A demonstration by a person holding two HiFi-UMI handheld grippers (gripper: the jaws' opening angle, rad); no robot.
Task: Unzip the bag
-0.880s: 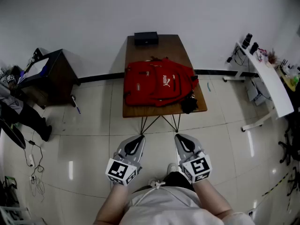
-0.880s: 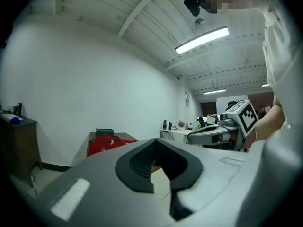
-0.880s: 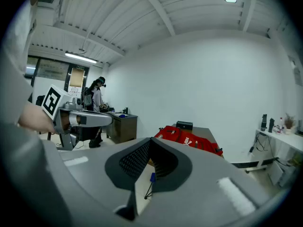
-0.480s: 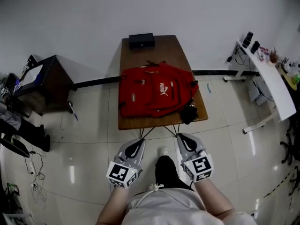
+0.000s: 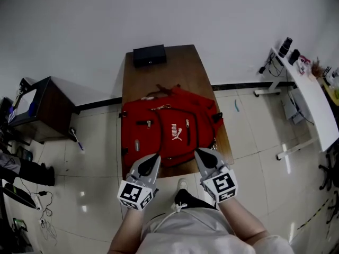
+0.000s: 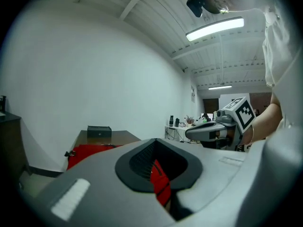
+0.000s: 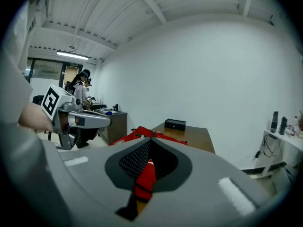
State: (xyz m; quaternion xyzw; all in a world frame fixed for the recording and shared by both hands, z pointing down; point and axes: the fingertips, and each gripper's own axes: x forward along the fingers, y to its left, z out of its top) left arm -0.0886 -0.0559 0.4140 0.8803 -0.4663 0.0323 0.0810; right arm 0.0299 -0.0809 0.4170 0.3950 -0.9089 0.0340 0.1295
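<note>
A red backpack (image 5: 168, 128) lies flat on a brown wooden table (image 5: 180, 70), front side up, its zips facing me and its top handle toward the far end. Both grippers hover side by side at the bag's near edge, pointing at it. The left gripper (image 5: 150, 163) is shut and holds nothing. My right gripper (image 5: 205, 159) is also shut and holds nothing. In the left gripper view the closed jaws (image 6: 152, 145) point at the bag (image 6: 87, 151), with the right gripper (image 6: 208, 131) alongside. From the right gripper view, the bag (image 7: 127, 137) shows past the closed jaws (image 7: 149, 144).
A black box (image 5: 149, 55) sits at the table's far end, against the white wall. A dark side table (image 5: 42, 110) stands to the left and a white desk (image 5: 312, 105) with small items to the right. Tiled floor surrounds the table.
The person has walked up to the table, so bag and table are much nearer. Both grippers, earlier over the floor, now reach the bag's near edge, still shut.
</note>
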